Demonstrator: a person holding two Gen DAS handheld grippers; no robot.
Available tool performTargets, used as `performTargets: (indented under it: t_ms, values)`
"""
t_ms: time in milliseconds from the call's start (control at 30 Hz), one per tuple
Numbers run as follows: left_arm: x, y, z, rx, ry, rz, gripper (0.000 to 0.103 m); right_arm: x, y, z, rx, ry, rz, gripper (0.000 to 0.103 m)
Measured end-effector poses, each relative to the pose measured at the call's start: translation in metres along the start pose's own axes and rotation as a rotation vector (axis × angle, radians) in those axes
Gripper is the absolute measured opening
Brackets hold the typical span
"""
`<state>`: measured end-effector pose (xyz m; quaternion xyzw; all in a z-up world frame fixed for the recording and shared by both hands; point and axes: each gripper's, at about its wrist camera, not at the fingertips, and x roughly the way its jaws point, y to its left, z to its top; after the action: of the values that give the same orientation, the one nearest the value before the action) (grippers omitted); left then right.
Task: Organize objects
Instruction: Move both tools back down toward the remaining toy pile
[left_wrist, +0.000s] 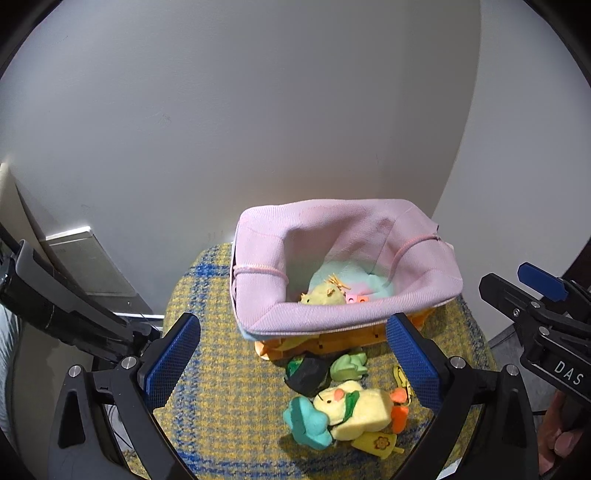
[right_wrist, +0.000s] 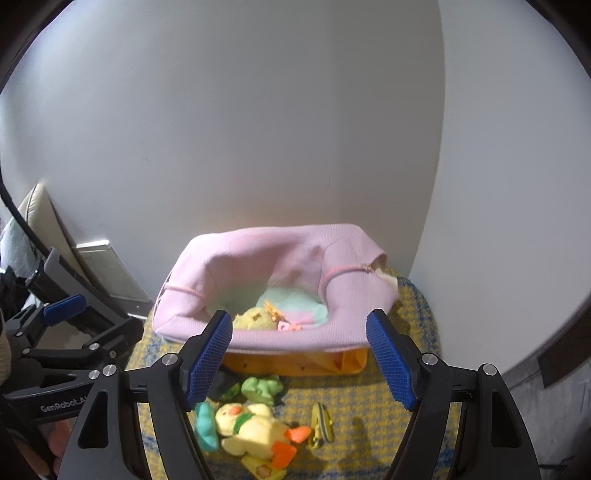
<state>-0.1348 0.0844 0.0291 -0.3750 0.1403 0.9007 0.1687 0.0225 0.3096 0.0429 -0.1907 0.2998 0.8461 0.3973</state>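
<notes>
Yellow duck plush (right_wrist: 255, 428) on the table below and between the right gripper's (right_wrist: 299, 358) spread, empty blue pads.

wall (left_wrist: 258, 110): plain white | stool cover (left_wrist: 214, 369): yellow-blue woven check | floor (right_wrist: 546, 417): grey | light: soft

The setting is showing itself as a home, likely a living room or bedroom corner. Plain white walls (left_wrist: 258, 110) are meeting behind a round seat covered in yellow-and-blue woven plaid fabric (left_wrist: 214, 387). Soft plush toys, including a yellow duck (left_wrist: 354, 410), are lying on that seat beside a fabric-lined storage basket (left_wrist: 332, 314). A cushioned furniture edge (right_wrist: 33, 206) is leaning at the left.
</notes>
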Motion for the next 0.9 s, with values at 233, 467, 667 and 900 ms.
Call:
performTargets:
  t_ms: [233,467,667,900]
  values:
    - [0.001,0.006,-0.028,-0.012,0.023,0.002,0.103,-0.003,0.002,-0.03,-0.001,0.03,-0.002,0.075]
    - [0.009,0.016,-0.059,-0.025,0.057,0.002,0.103,-0.004,0.01,-0.061,-0.012,0.074,-0.005,0.075]
    - [0.015,0.023,-0.085,-0.03,0.082,0.013,0.103,0.007,0.014,-0.085,-0.002,0.123,0.004,0.075]
    - [0.025,0.032,-0.118,-0.048,0.119,0.017,0.103,0.02,0.023,-0.117,-0.02,0.173,0.003,0.075]
